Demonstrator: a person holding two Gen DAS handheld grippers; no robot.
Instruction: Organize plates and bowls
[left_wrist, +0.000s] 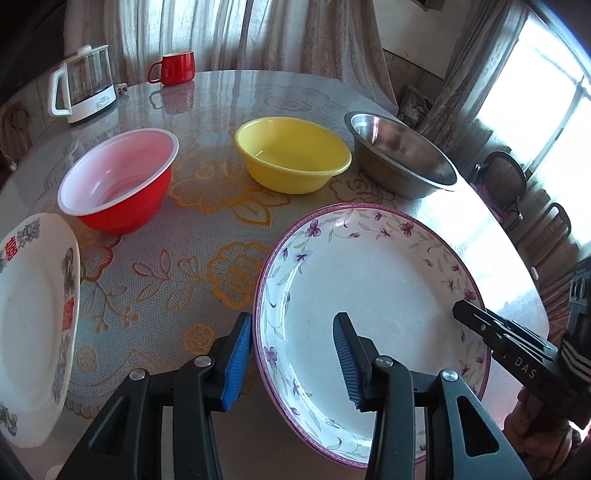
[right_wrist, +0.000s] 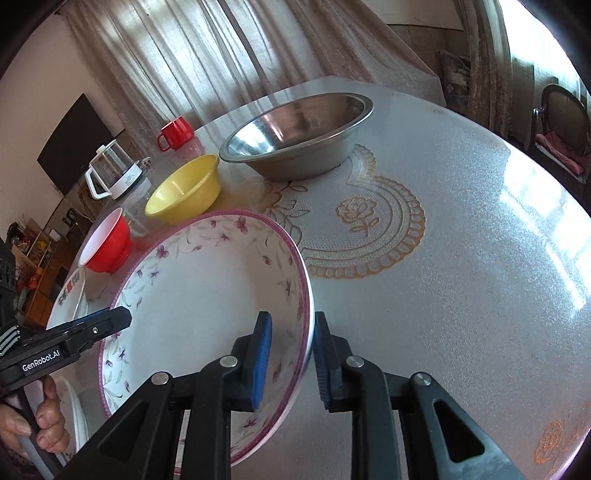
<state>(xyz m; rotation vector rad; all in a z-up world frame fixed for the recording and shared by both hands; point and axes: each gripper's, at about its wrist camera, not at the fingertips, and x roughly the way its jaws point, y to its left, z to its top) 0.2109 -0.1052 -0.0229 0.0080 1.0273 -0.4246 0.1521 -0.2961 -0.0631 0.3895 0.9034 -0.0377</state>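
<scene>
A deep white plate with purple flowers and a purple rim is held tilted over the table between both grippers. My left gripper straddles its left rim, one blue pad outside and the other on the inner wall, shut on it. My right gripper is shut on the opposite rim; in the left wrist view it reaches over the plate's right edge. The left gripper shows at the plate's far side. A second white plate with red characters lies at the left.
A red bowl, a yellow bowl and a steel bowl stand in a row behind the plate on the round table. A red mug and a glass kettle are at the back. Chairs stand beyond the right edge.
</scene>
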